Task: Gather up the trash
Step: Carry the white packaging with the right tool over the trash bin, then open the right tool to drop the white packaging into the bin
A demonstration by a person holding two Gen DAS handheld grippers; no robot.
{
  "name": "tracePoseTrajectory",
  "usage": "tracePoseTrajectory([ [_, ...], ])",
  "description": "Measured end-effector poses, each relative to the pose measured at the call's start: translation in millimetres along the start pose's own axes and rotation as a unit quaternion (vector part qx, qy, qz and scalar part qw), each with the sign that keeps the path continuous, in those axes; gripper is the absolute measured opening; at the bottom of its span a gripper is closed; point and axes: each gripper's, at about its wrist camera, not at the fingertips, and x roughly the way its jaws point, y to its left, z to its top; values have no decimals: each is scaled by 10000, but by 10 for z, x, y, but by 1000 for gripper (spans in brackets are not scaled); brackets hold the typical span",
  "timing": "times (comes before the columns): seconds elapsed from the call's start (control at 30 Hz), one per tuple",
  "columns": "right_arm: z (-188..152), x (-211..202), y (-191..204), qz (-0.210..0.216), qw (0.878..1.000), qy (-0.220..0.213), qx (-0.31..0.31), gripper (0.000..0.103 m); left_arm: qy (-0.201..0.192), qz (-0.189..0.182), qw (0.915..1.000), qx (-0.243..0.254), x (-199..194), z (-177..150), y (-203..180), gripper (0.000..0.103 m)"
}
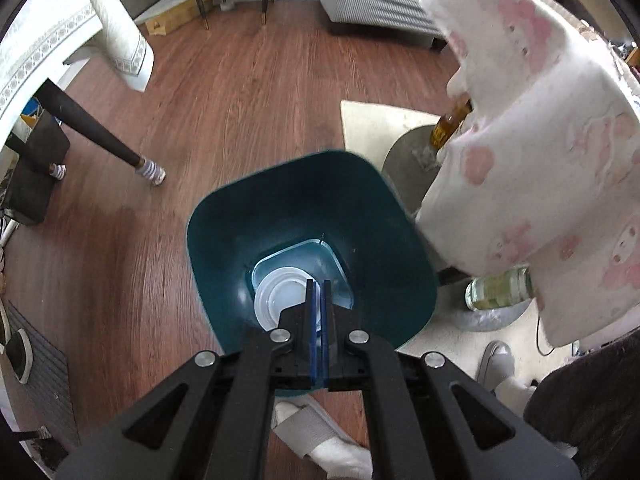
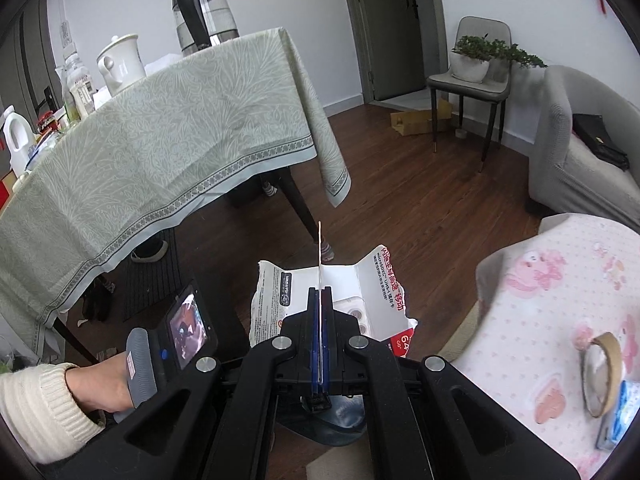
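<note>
left wrist: left gripper [image 1: 319,312] squeezed shut, holding nothing, pointing down into the green bin [image 1: 224,248], where a white lid [image 1: 276,296] already lies | right wrist: right gripper [image 2: 320,316] pinches torn card packaging [image 2: 372,292], carrying it, probably to the bin

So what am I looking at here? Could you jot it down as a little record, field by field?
place: living room, wood floor
bin: teal trash bin on the floor, a white plastic lid at its bottom
left gripper: shut, over the bin
right gripper: shut on torn card packaging
nearby: tape roll on pink-patterned cloth
</note>
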Motion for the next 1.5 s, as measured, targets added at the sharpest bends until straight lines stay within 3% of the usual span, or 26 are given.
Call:
tracePoseTrajectory([
  [0.3,4,282,87,78,9998,164,-1,1,171,78,9998,25,35,-97,122,7],
  [0.37,-3,357,106,83,9997,220,7,1,152,47,9999,12,13,-122,145,14],
  [0.47,0,443,116,92,9996,270,21,1,123,62,9999,-25,-2,-149,200,33],
  [0.67,-22,636,161,88,9991,423,14,1,-116,111,9998,-147,-185,-189,330,49],
  [0.83,-65,856,192,66,9980,629,20,1,-534,76,9980,-330,-439,-208,468,66],
  [1.23,-294,1505,247,42,9924,1224,118,1,-1249,188,9893,-728,-916,-279,755,70],
  [1.5,-560,1874,313,83,9856,1689,54,1,-1733,195,9801,-943,-1247,-238,825,66],
])
